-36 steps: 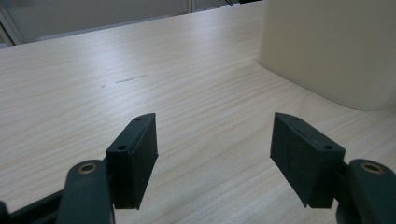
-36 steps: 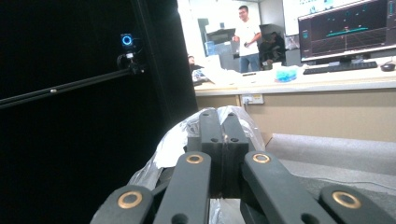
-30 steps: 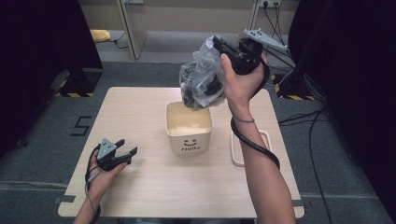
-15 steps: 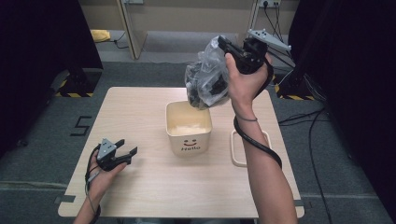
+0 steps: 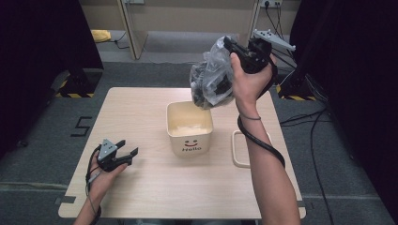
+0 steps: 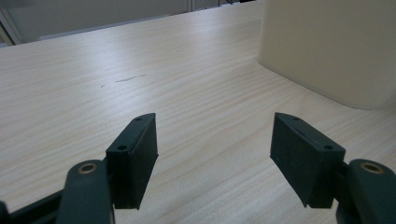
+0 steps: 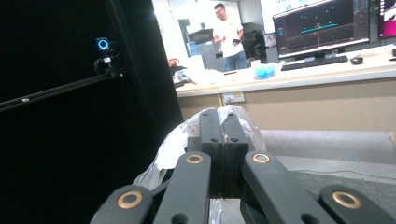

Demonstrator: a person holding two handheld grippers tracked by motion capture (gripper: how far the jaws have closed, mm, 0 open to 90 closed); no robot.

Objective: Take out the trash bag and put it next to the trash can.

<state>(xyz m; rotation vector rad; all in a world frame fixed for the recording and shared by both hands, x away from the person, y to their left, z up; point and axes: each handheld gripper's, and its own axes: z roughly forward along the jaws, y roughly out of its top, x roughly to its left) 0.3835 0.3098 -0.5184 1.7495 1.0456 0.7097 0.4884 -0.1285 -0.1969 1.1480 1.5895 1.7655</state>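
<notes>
A clear plastic bag (image 5: 213,79) with dark items inside hangs in the air above the far rim of a cream bin (image 5: 190,143), which bears a smiley face and the word "Hello". My right gripper (image 5: 228,43) is shut on the top of the bag, held high in a raised hand. In the right gripper view the closed jaws (image 7: 223,116) pinch the crinkled bag (image 7: 170,142). My left gripper (image 5: 129,146) rests low over the table's near left, open with nothing between its fingers. In the left gripper view its wide-apart jaws (image 6: 215,140) face the bin's wall (image 6: 327,46).
The bin stands mid-table on the pale wooden table (image 5: 141,112). A cream rectangular lid (image 5: 234,150) lies flat to the bin's right. Dark curtains flank the table. Far off, a person (image 7: 229,37) stands by a desk with monitors (image 7: 317,25).
The right hand and the bag have drifted slightly to the right above the bin. The left hand has stayed in place.
</notes>
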